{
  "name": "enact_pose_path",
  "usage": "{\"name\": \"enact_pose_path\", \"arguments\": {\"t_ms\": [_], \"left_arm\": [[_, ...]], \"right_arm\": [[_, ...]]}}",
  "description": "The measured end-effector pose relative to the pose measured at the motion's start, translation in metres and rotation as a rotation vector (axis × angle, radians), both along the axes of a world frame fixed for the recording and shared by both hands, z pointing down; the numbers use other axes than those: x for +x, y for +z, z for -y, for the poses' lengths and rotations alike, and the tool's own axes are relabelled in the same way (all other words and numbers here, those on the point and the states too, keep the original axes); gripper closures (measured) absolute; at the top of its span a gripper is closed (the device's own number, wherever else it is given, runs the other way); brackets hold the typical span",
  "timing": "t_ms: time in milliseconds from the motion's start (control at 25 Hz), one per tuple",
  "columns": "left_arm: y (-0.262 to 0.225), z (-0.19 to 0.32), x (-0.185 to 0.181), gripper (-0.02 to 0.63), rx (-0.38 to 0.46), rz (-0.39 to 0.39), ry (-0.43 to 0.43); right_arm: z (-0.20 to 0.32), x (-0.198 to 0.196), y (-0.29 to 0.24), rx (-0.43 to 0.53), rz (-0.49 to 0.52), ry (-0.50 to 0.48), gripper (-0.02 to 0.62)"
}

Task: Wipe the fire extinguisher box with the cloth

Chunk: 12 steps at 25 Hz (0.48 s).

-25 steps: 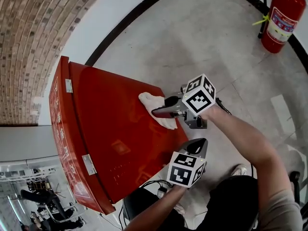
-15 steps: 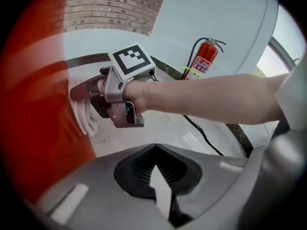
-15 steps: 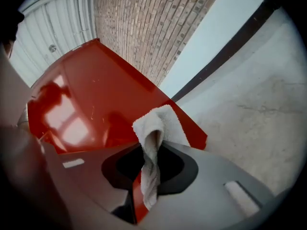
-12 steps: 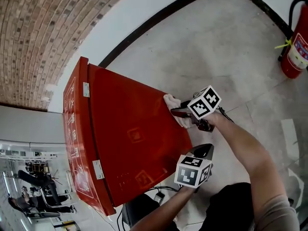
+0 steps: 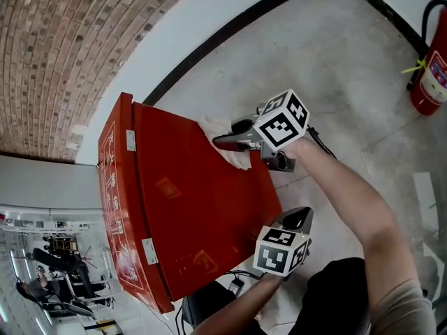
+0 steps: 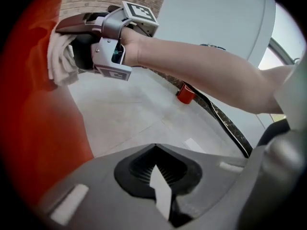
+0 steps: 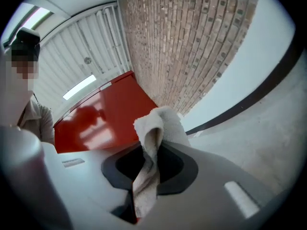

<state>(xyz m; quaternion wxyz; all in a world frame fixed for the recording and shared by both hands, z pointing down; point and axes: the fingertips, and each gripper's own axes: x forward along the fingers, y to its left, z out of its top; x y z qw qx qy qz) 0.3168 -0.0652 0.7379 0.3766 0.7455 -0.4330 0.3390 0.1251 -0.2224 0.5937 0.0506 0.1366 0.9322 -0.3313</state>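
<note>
well, the white cloth [image 5: 235,160] is soft, light and limp, best pinched by a thick fold. the right gripper [image 5: 218,144] has it so, jaws clamped on it, pressing it to the far right edge of the fire extinguisher box [image 5: 195,215], whose red top looks rigid and slick. the left gripper [image 5: 297,219] hangs beside the near corner, jaws together, empty. since a second ago the cloth has slid along that edge toward the wall.

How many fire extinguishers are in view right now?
1: a red fire extinguisher stands by the wall at the head view's right edge, well apart from the red box. Any inside the box would be hidden.
</note>
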Motion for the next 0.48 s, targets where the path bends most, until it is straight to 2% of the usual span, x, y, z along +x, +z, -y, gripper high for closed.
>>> {"name": "enact_pose_path", "arguments": {"t_ms": [120, 280, 360, 480], "left_arm": [[0.007, -0.004, -0.004, 0.606, -0.04, -0.023, -0.018], [0.015, -0.008, -0.004, 0.606, -0.066, -0.048, -0.017], [0.017, -0.007, -0.002, 0.606, -0.063, -0.05, -0.005], [0.021, -0.01, -0.001, 0.606, -0.067, -0.056, -0.005]], "right_arm": [[0.016, -0.008, 0.039, -0.013, -0.084, 0.049, 0.515], [0.023, -0.016, 0.121, -0.124, -0.213, 0.124, 0.515], [0.023, -0.016, 0.163, -0.163, -0.308, 0.16, 0.515], [0.011, -0.013, 0.215, -0.174, -0.469, 0.171, 0.515]]}}
